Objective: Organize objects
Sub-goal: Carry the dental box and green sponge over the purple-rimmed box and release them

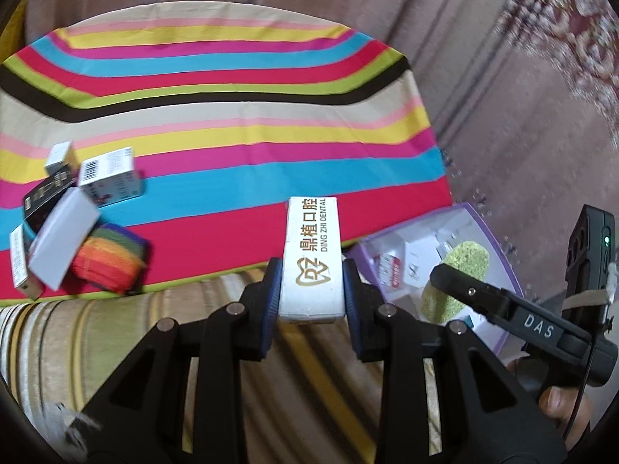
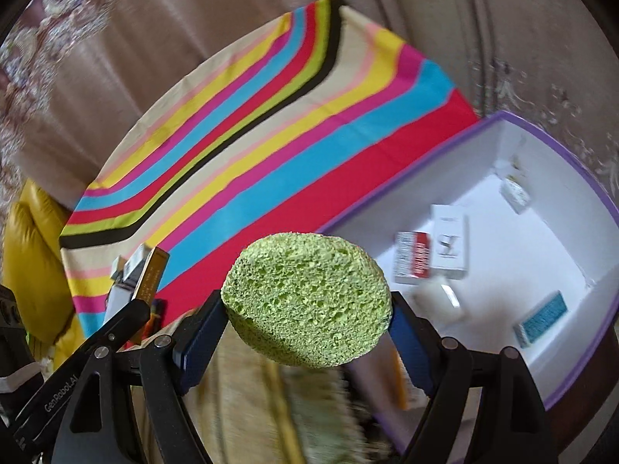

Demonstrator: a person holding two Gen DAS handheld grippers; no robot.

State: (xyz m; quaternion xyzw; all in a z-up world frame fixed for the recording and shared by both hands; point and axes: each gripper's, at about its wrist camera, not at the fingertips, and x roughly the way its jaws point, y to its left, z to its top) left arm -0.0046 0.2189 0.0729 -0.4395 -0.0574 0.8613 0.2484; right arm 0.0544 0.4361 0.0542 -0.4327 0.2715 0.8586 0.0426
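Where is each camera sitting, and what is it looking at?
Left wrist: sits on the left gripper, looking down along its fingers at the white dental box it grips, the striped cloth beyond, and a fingertip.
Right wrist: sits on the right gripper, looking down at the green sponge it grips and the purple-edged box.
Both show: cloth, sponge, purple-edged box, and the other gripper.

Home living room, patterned carpet [image 1: 572, 38], striped cloth [image 1: 232, 135], yellow cushion [image 2: 35, 263]
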